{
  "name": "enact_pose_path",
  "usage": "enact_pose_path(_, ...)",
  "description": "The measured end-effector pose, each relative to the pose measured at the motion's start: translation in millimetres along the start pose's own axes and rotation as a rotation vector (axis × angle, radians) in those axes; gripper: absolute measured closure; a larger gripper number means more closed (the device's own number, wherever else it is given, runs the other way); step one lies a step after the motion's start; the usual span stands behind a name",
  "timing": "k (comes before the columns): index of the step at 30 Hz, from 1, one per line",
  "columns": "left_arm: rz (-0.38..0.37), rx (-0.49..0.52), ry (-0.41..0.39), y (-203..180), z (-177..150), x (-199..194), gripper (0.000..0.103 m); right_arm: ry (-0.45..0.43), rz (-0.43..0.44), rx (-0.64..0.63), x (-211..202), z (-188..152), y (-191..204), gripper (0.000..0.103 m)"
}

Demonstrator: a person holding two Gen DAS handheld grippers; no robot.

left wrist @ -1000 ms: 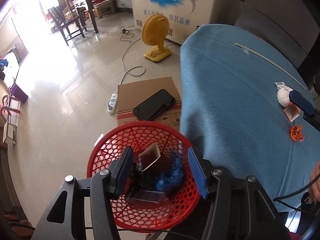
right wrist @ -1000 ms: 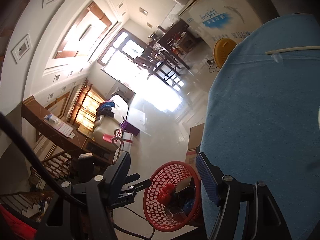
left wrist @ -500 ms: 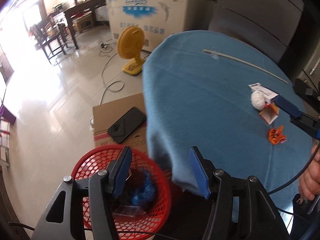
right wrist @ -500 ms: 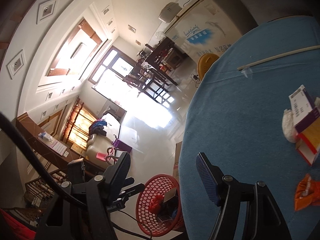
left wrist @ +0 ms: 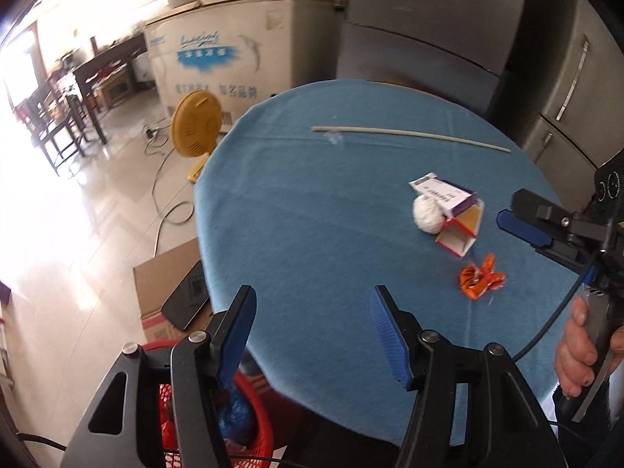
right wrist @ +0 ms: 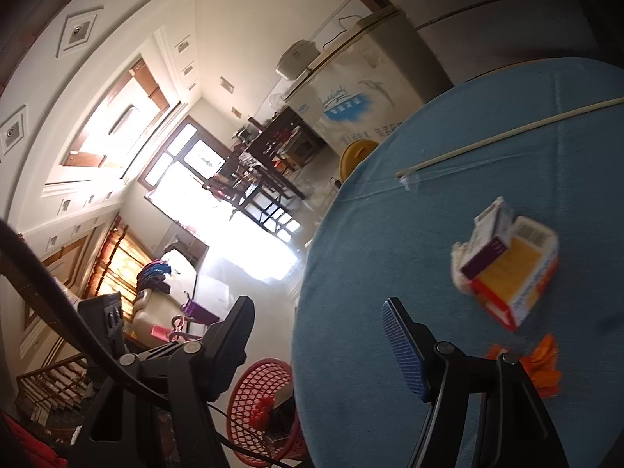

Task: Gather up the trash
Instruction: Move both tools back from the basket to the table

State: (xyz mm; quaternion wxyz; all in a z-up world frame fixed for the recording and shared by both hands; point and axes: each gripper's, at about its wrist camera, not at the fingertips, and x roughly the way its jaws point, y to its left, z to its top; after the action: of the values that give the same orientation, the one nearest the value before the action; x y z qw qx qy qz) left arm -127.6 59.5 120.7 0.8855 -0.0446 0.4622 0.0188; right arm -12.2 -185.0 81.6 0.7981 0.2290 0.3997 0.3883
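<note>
Both sets of fingers parted, empty — left gripper (left wrist: 312, 329) over the desk's (left wrist: 312, 202) near edge, right gripper (right wrist: 318, 345) likewise. Orange wrapper (left wrist: 480, 280), boxes (left wrist: 454, 214), white wad (left wrist: 427, 214) toward right edge — red basket (right wrist: 261, 401) on floor.

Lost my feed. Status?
Both claws, left claw and right claw, open, empty. Orange wrapper, boxes on table. Nothing blocking.
</note>
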Motion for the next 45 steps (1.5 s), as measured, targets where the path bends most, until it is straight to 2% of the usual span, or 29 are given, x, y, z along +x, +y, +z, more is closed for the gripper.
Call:
enact_pose_path(19, -0.055, 0.143, -0.035, -67.2, 20.7, 4.3, 0.038, -0.143, -0.227, 0.046, -75.6, -5.8, -50.2, 0.029)
enact_pose_path(28, -0.061, 0.188, -0.063, -86.5, 26.4, 1.2, 0.038, -0.142, -0.274, 0.051, -97.7, -12.7, -52.2, 0.029)
enact_pose_path(45, -0.102, 0.221, -0.096, -110.1, 32.1, -4.1, 0.037, -0.143, -0.326, 0.052, -107.0, -14.2, -56.7, 0.029)
